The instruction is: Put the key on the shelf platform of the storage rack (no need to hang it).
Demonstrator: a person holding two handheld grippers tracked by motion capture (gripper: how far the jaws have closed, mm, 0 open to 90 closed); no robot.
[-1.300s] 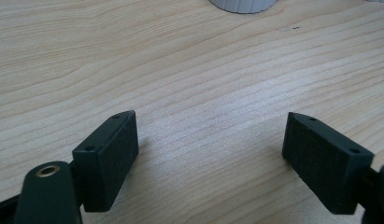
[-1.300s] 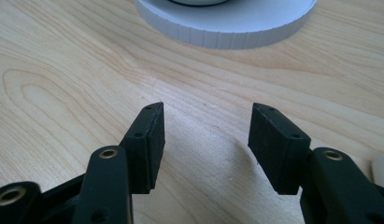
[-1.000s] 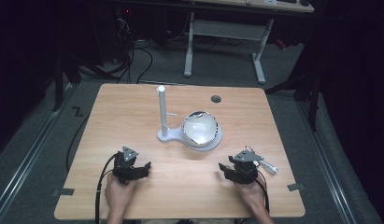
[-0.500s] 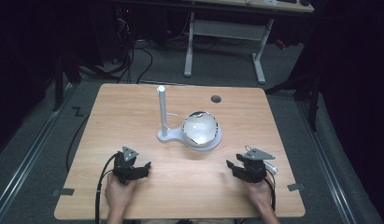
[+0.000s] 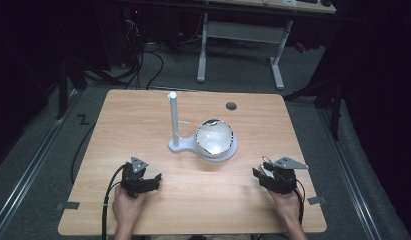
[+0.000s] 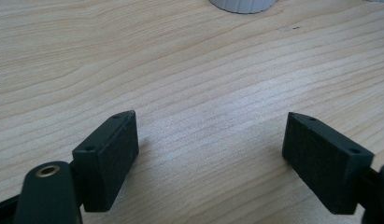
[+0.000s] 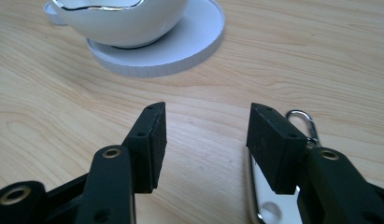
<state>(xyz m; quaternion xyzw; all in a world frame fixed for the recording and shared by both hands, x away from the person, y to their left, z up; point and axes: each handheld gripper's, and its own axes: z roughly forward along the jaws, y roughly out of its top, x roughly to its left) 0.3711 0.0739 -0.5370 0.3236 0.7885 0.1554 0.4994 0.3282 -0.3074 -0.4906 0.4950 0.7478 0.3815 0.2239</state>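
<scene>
Both grippers low in the frame, resting on the desk [image 5: 143,115]. Left gripper [image 6: 213,154] spread wide, nothing between its jaws. Right gripper [image 7: 206,140] also released, jaws parted; metal clip [image 7: 273,196] lies flat on the desk just under my right jaw, ungrasped. Stand [image 5: 174,122] and bowl [image 5: 215,137] at centre, peg bare. I judge pick-up and hanging remain.

Bright lit table [image 5: 143,125], dark surroundings, soft shadows, blurred foreground
</scene>
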